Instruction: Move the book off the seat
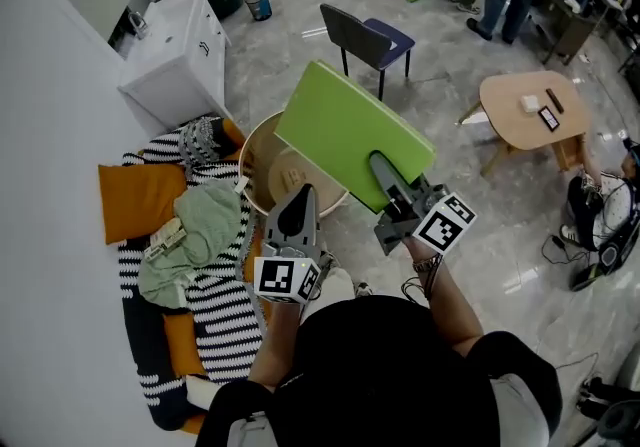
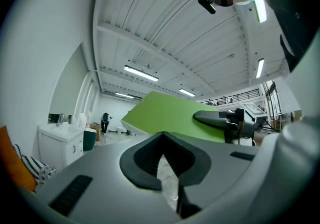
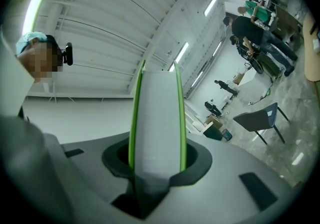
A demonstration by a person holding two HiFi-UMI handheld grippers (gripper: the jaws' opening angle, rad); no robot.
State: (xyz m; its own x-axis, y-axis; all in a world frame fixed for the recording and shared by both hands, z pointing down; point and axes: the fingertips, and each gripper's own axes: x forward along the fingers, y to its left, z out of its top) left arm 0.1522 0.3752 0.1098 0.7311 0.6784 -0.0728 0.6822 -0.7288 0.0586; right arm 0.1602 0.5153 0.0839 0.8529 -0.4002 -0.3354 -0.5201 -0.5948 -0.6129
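Right claw (image 1: 384, 169) pinches a flat, smooth green book (image 1: 340, 130) at its edge, the white page block between the jaws. The book tilts in the air over a round wooden stool (image 1: 262, 160). Left claw (image 1: 297, 207), pressed together and empty, hangs beside a striped couch (image 1: 215, 310) with an orange cushion (image 1: 140, 197) and crumpled green cloth (image 1: 200, 235).

book (image 1: 345, 130): 1 | grippers: 2 – left gripper (image 1: 301, 197), right gripper (image 1: 382, 167) | chair (image 1: 365, 38): 1 | bin (image 1: 258, 5): 1 | cabinet (image 1: 180, 50): 1
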